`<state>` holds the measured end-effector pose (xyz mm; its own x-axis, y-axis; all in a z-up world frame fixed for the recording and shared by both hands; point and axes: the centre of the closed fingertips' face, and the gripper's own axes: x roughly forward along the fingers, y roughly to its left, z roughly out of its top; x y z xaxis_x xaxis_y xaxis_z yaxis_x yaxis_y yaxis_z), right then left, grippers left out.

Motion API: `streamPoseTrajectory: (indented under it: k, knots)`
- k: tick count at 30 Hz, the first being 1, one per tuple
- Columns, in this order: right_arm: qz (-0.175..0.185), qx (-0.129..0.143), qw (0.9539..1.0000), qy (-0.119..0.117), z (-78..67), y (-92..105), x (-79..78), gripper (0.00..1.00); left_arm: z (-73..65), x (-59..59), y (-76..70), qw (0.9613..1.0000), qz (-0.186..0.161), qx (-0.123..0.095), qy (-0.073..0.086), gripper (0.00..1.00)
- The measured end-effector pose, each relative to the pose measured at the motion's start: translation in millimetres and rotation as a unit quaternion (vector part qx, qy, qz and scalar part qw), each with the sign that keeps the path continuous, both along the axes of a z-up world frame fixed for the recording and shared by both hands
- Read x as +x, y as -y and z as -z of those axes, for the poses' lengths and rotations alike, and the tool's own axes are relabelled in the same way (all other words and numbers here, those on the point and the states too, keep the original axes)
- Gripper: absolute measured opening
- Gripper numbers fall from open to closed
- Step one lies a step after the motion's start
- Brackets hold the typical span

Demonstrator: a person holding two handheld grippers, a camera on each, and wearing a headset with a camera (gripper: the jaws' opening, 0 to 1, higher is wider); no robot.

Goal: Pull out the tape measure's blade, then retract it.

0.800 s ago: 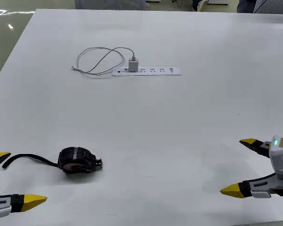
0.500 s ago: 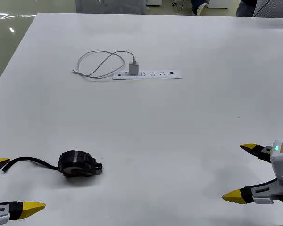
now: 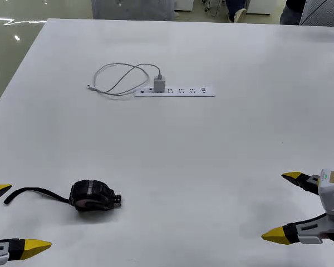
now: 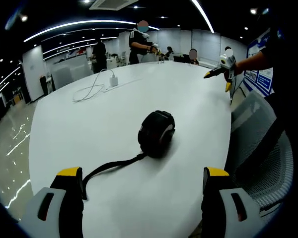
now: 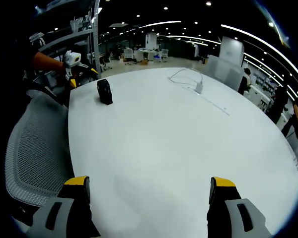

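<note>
A black tape measure [image 3: 92,195] lies on the white table [image 3: 183,144] near the front left, its black wrist strap [image 3: 30,194] trailing to the left. My left gripper [image 3: 3,217] is open at the left edge, its yellow tips just short of the strap's end. In the left gripper view the tape measure [image 4: 156,133] sits ahead between the open jaws of my left gripper [image 4: 139,174], with the strap [image 4: 109,166] running toward the left jaw. My right gripper [image 3: 284,207] hangs open at the front right, far from the tape. The right gripper view shows the tape measure [image 5: 104,91] far off.
A white power strip [image 3: 175,91] with a plugged charger [image 3: 159,84] and a looped white cable [image 3: 119,78] lies at the table's back middle. A mesh chair [image 5: 27,148] stands by the table's near edge. People stand at the far side of the room.
The head view has tilted, so everything sits slightly lower in the picture. The grippers and the tape measure have hardly moved on the table.
</note>
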<state>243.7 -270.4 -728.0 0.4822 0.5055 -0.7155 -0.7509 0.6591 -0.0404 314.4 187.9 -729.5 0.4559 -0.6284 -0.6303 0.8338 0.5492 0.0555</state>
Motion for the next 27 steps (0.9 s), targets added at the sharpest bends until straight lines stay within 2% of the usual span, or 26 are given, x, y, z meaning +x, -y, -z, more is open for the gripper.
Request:
streamPoseTrajectory:
  k: [8, 11, 12, 13, 16, 24, 26, 27]
  knots:
    - [-0.012, 0.004, 0.9999, 0.004, -5.1, -12.5, 9.6, 0.99, -4.3, 11.1, 3.2, 0.9999, 0.015, 0.003, -0.006, 0.99]
    - [-0.019, 0.005, 0.9998, 0.005, -5.3, -19.2, 13.5, 0.99, -11.2, 14.3, 12.7, 0.9995, 0.029, -0.006, -0.014, 0.99]
    - [-0.022, 0.004, 0.9997, 0.003, -4.2, -21.6, 13.8, 0.99, -11.0, 14.9, 14.9, 0.9991, 0.042, 0.001, -0.011, 0.99]
    - [-0.027, 0.003, 0.9996, 0.000, -2.9, -23.8, 14.1, 0.99, -9.0, 15.8, 15.6, 0.9983, 0.055, 0.017, -0.010, 0.99]
    - [-0.042, 0.004, 0.9991, 0.000, -1.3, -34.9, 17.5, 0.99, -5.7, 22.2, 23.7, 0.9965, 0.077, 0.033, -0.011, 0.99]
    - [-0.060, 0.006, 0.9981, 0.008, -7.7, -50.5, 27.9, 0.99, -14.6, 28.4, 48.2, 0.9928, 0.112, 0.043, -0.004, 0.99]
    - [-0.064, 0.005, 0.9979, 0.011, -10.0, -53.7, 30.7, 0.99, -14.1, 28.9, 52.4, 0.9919, 0.117, 0.049, -0.009, 0.99]
    - [-0.067, 0.004, 0.9977, 0.014, -11.5, -56.6, 32.2, 0.99, -9.1, 27.7, 50.5, 0.9909, 0.115, 0.064, -0.027, 0.99]
